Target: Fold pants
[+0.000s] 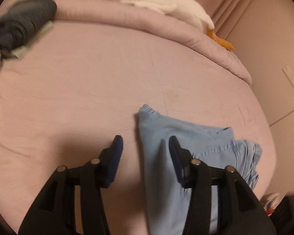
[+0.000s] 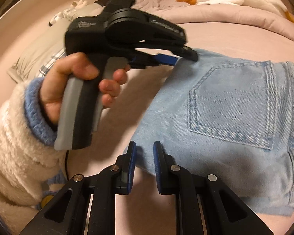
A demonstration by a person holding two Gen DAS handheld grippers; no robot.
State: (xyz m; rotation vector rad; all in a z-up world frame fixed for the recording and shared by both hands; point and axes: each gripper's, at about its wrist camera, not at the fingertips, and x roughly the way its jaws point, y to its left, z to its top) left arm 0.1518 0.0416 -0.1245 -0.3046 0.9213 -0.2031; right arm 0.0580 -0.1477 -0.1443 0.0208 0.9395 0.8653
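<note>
Light blue denim pants (image 2: 231,117) lie folded into a compact bundle on the pink bed sheet (image 2: 215,37), back pocket up. They also show in the left wrist view (image 1: 186,143). My left gripper (image 1: 146,143) is open and empty, held just above the bundle's left edge; in the right wrist view it (image 2: 183,57) hovers over the far corner of the pants, held by a hand. My right gripper (image 2: 145,150) is open with a narrow gap, empty, at the bundle's near left corner.
A rolled pink duvet (image 1: 127,17) lies at the bed's far side with a white goose plush (image 1: 166,5) on it. Pillows (image 2: 49,54) lie at the left. A wall with a cable (image 1: 284,101) borders the bed's right edge.
</note>
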